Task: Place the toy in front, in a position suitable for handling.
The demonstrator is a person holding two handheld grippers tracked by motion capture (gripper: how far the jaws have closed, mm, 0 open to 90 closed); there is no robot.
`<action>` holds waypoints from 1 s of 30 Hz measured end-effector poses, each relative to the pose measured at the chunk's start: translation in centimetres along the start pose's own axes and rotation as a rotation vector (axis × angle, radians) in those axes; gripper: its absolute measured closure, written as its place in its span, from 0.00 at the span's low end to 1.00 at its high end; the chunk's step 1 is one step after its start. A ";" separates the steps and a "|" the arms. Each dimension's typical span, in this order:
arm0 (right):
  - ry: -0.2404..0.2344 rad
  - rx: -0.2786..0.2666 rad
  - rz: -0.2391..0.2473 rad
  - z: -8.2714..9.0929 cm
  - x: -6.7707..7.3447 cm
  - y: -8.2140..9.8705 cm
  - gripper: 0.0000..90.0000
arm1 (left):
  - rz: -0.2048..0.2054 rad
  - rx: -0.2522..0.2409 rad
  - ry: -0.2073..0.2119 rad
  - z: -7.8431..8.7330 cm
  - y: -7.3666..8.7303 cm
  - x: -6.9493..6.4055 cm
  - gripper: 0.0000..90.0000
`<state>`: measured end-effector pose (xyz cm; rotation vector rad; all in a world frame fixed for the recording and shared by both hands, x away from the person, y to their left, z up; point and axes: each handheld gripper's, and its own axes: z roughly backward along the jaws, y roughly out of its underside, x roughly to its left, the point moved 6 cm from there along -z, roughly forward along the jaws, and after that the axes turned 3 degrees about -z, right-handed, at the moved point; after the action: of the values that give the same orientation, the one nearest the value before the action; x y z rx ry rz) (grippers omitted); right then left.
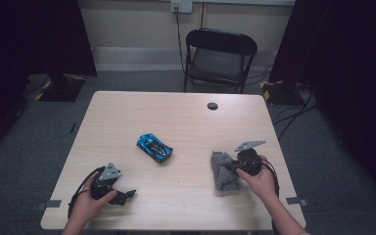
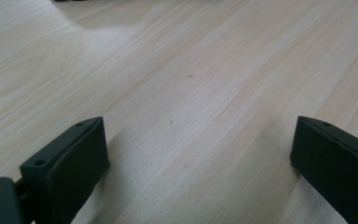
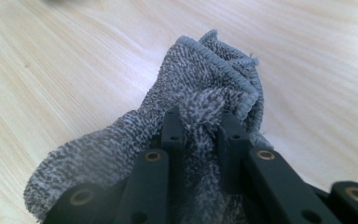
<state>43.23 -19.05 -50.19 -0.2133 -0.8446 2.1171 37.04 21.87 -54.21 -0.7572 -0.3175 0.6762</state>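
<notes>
The grey cloth (image 1: 223,171) is lying on the wooden table (image 1: 176,117) to the right of the blue toy car (image 1: 154,147), and it is sitting directly under and against the right gripper (image 1: 231,166). In the right gripper view the jaws are standing nearly together, pinching a raised fold of the cloth (image 3: 200,121) between them, with the rest of the fabric spilling out on both sides.

The cloth is a soft, looped terry weave, mottled grey, with a stitched hem curling along its bunched upper edge. The toy car is glossy and low, with a dark roof. The table is pale, fine-grained wood with a small dark round hole (image 1: 212,105) beyond the car.

The right hand (image 1: 259,178) is wrapping around the gripper body, forearm coming in at a slant from the near edge, well to the right of the car. The left gripper (image 1: 125,195) is resting low on the table, nearer than the car and to its left, held by the left hand (image 1: 90,203). Its jaws are standing wide apart over bare wood, gripping nothing.
</notes>
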 end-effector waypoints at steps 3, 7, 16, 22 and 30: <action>0.002 -0.001 -0.005 -0.5 0.0 0.4 0.84 | 0.006 -0.003 0.000 -0.1 -0.1 0.0 0.07; -0.010 -0.034 -0.044 -0.7 -0.3 0.8 0.76 | 0.002 -0.001 -0.006 -0.2 -0.2 0.0 0.07; -0.002 -0.055 -0.043 -0.1 -0.1 0.4 0.58 | 0.000 -0.001 -0.004 -0.2 -0.2 0.0 0.07; 0.007 -0.085 -0.019 0.8 0.9 -0.8 0.38 | 0.005 -0.003 -0.003 -0.2 -0.2 0.0 0.06; 0.024 -0.114 0.062 1.8 3.4 -4.0 0.27 | 0.005 -0.002 -0.004 -0.2 -0.2 0.0 0.06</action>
<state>42.83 -15.65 -45.80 -0.3281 -0.9567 2.1208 37.20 21.65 -54.19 -0.7587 -0.3201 0.6822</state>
